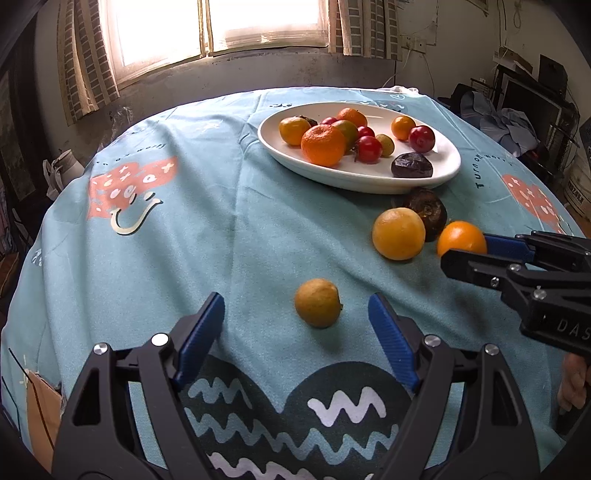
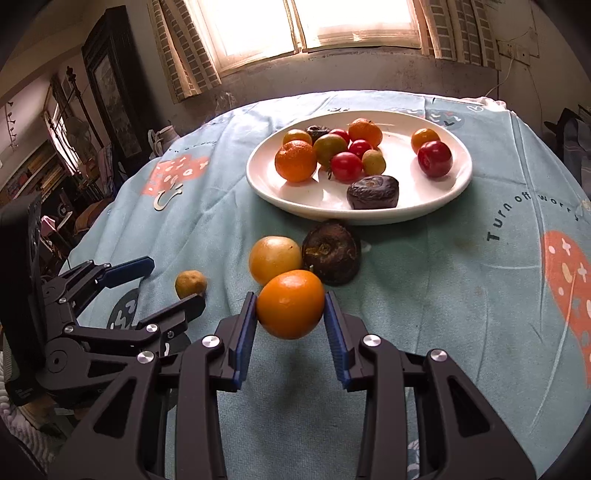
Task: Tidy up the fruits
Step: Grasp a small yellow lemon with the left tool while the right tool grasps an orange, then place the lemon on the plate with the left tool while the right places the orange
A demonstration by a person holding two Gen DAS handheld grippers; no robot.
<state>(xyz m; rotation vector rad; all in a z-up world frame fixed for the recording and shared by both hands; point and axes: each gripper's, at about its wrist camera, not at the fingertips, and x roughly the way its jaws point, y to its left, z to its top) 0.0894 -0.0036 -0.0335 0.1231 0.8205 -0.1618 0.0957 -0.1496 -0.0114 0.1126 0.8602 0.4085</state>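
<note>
A white plate (image 1: 448,168) (image 2: 454,192) holds several oranges, red fruits and a dark wrinkled fruit. On the cloth in front of it lie a yellow-orange fruit (image 1: 398,233) (image 2: 274,259) and a dark brown fruit (image 1: 428,210) (image 2: 331,252). My right gripper (image 2: 291,306) (image 1: 466,248) is shut on a bright orange (image 2: 290,303) (image 1: 461,236) and holds it just above the cloth. My left gripper (image 1: 295,314) (image 2: 168,282) is open, with a small dull yellow fruit (image 1: 317,302) (image 2: 190,283) lying between its fingertips, untouched.
The table wears a light blue printed cloth (image 1: 184,240) (image 2: 461,295). A window with curtains (image 1: 221,26) is behind the table. Furniture and clutter stand at the right (image 1: 524,110) and at the left in the right wrist view (image 2: 55,166).
</note>
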